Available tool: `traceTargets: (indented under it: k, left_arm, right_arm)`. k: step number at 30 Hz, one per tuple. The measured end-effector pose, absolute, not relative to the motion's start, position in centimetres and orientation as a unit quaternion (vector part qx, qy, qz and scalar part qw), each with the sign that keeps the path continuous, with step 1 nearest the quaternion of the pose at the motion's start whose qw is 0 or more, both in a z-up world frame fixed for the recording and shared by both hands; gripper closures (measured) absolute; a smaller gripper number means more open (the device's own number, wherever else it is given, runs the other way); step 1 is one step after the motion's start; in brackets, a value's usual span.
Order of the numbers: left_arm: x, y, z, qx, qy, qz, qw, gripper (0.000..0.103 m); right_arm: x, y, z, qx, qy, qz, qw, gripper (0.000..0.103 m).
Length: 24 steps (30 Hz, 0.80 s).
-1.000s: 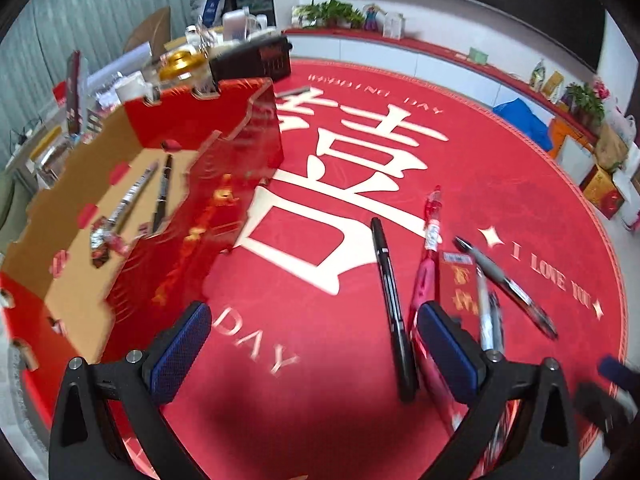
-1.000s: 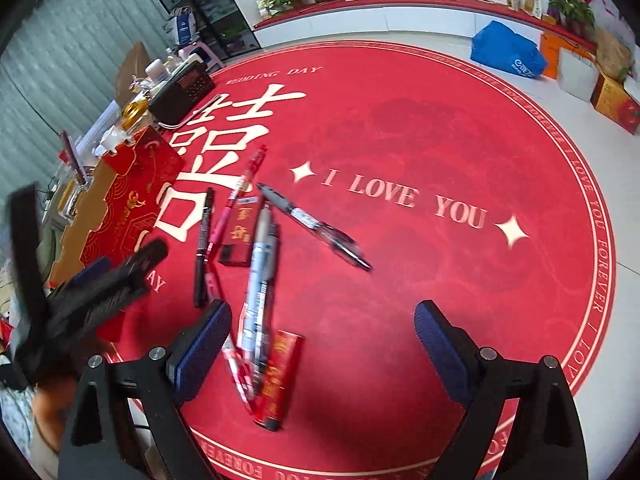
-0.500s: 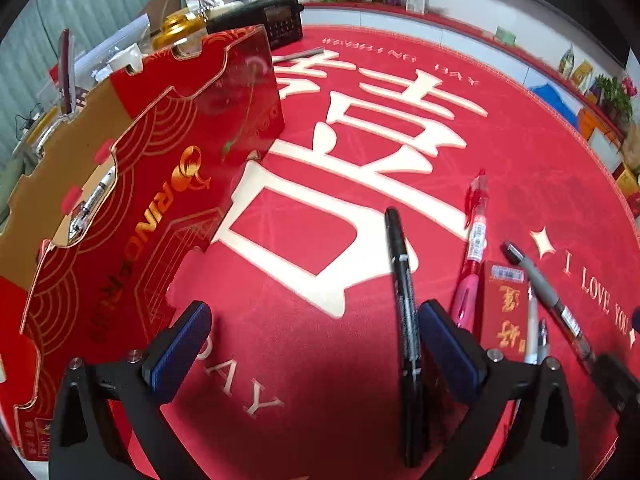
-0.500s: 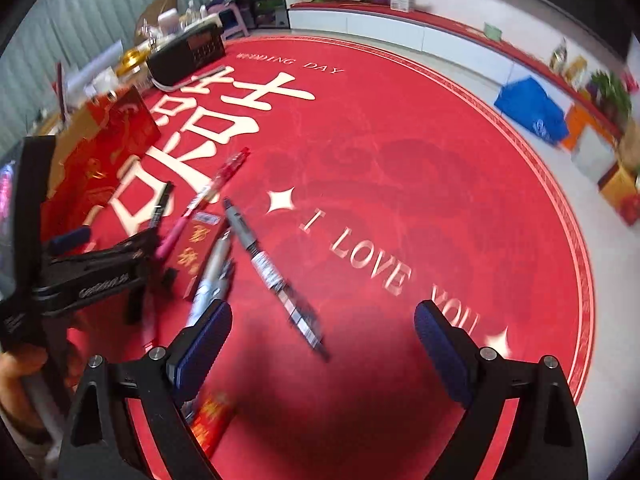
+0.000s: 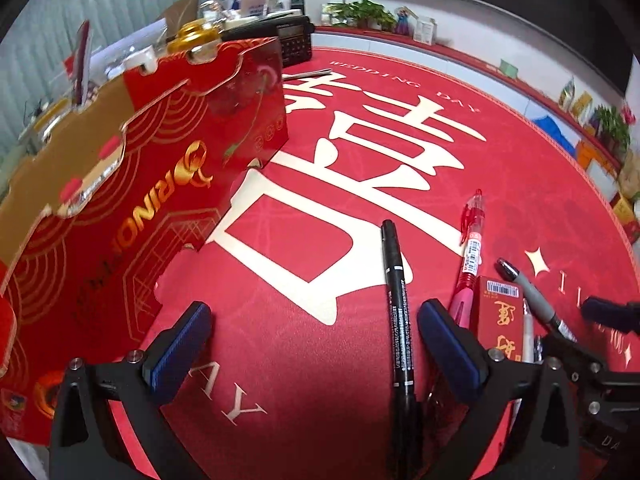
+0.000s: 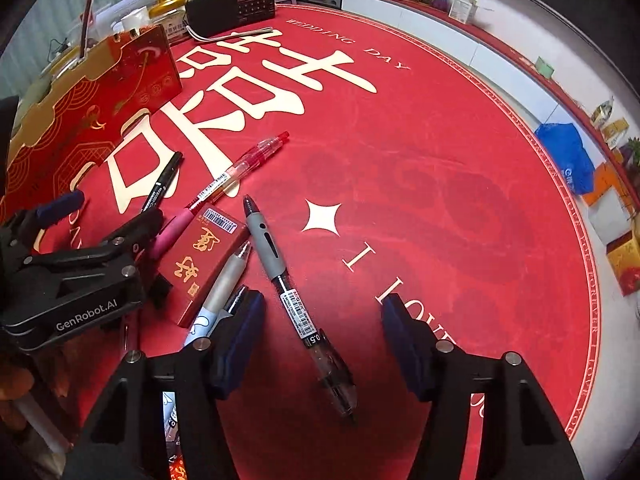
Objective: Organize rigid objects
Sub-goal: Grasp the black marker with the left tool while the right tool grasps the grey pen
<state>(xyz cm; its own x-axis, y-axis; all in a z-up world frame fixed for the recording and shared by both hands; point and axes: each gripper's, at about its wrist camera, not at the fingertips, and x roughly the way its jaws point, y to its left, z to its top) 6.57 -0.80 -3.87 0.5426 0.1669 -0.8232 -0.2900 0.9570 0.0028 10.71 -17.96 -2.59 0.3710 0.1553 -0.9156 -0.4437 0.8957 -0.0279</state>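
Several pens lie on the red round mat (image 6: 420,152). In the right wrist view my right gripper (image 6: 322,344) hangs over a black gel pen with a grey grip (image 6: 296,300). Its jaws are closing with the pen between them, and the pads stand clear of it. In the left wrist view my left gripper (image 5: 314,350) is open low over the mat. A black marker (image 5: 400,320) lies just inside its right finger (image 5: 448,348), untouched. A red pen (image 5: 470,240), a small red pack (image 5: 500,316) and a silver pen (image 6: 224,280) lie between the two grippers.
A tall red and gold carton (image 5: 140,200) stands open-topped at the left, close to my left gripper. A black radio (image 6: 236,4) and desk clutter sit behind it. Beyond the mat's far edge are a white ledge and a blue bag (image 6: 568,160).
My right gripper swung left over the grey-grip pen and its jaws narrowed. My left gripper sank toward the black marker, so the carton's inside is out of sight.
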Motion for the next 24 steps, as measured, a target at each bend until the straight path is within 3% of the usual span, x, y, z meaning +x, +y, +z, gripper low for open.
traceTargets:
  k: [5, 17, 18, 20, 21, 23, 24]
  left_arm:
    - [6.5, -1.1, -3.9, -0.073, 0.455, 0.129, 0.878, 0.000]
    - [6.7, -1.7, -3.9, -0.067, 0.456, 0.116, 0.880, 0.000]
    - [6.8, -1.7, -3.9, -0.065, 0.458, 0.112, 0.880, 0.001]
    - [6.9, -1.8, -3.9, -0.060, 0.462, 0.099, 0.879, 0.002]
    - [6.9, -1.9, -3.8, -0.056, 0.463, 0.091, 0.880, 0.006]
    - [6.8, -2.5, -3.4, -0.047, 0.463, 0.073, 0.882, 0.018]
    - [6.8, -2.9, -3.3, -0.041, 0.465, 0.062, 0.882, 0.028]
  right_arm:
    - [10.7, -17.8, -2.6, -0.161, 0.536, 0.209, 0.802, 0.033]
    - [10.8, -17.5, -2.6, -0.164, 0.542, 0.200, 0.800, 0.034]
    - [10.8, -17.5, -2.5, -0.164, 0.543, 0.201, 0.799, 0.036]
    - [10.2, -17.1, -2.2, -0.171, 0.542, 0.210, 0.795, 0.054]
    - [10.1, -16.9, -2.2, -0.174, 0.542, 0.214, 0.794, 0.060]
    - [9.6, -16.5, -2.1, -0.180, 0.543, 0.218, 0.790, 0.084]
    - [9.4, -16.3, -2.0, -0.183, 0.544, 0.216, 0.790, 0.089]
